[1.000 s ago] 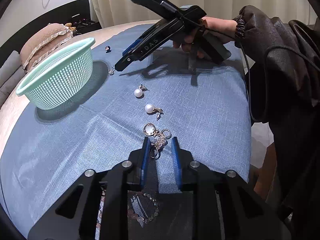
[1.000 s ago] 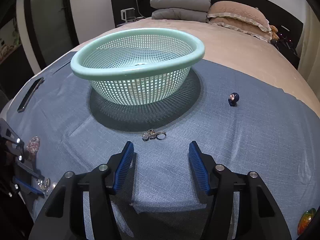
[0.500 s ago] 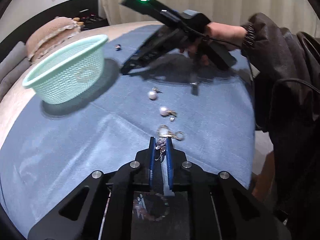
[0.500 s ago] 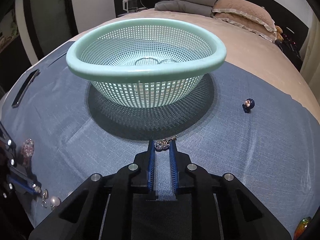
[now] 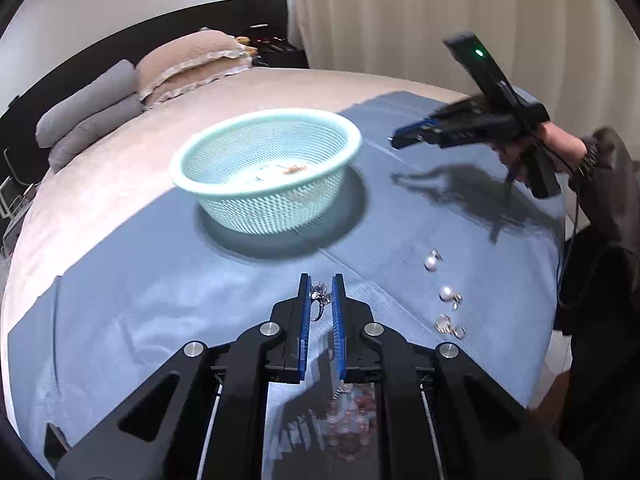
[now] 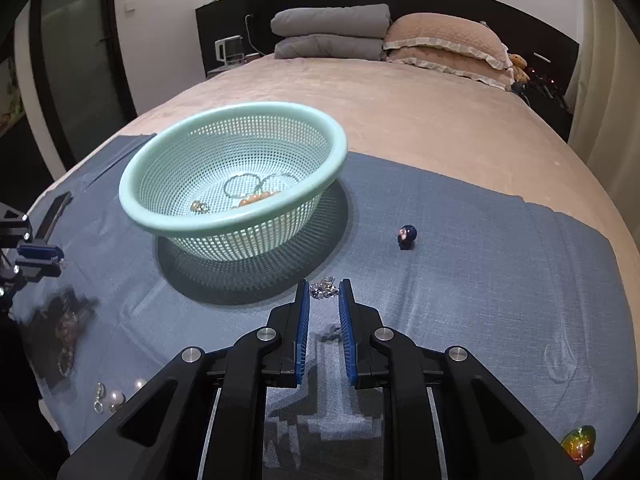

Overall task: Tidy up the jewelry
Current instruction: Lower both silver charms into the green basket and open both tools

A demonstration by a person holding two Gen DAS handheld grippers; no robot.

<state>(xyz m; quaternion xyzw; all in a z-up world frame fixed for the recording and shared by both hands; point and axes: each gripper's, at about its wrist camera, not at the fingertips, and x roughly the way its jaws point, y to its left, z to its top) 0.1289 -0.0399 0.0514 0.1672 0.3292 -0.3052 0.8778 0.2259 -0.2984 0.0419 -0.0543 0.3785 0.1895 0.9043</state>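
Note:
A mint mesh basket (image 5: 348,136) (image 6: 132,204) stands on the blue cloth and holds hoops, an orange piece and a small silver piece. My left gripper (image 5: 320,286) is shut on a sparkly silver ring (image 5: 320,298), lifted above the cloth in front of the basket. My right gripper (image 6: 323,290) is shut on a small silver jewelry cluster (image 6: 322,288), raised beside the basket; it also shows in the left wrist view (image 5: 404,138). Two pearl earrings (image 5: 431,264) (image 5: 446,293) and a silver charm (image 5: 448,325) lie on the cloth at right.
A small dark blue figurine (image 6: 407,236) stands right of the basket. A pink bead bracelet (image 5: 348,420) lies under my left gripper. An iridescent piece (image 6: 578,442) lies at the cloth's near right. Pillows (image 6: 444,44) sit at the bed's head. A dark phone-like bar (image 6: 56,216) lies left.
Both grippers have lifted off the cloth with their jewelry pieces held, and have moved up toward the basket. The left gripper has swung left, away from the pearl earrings.

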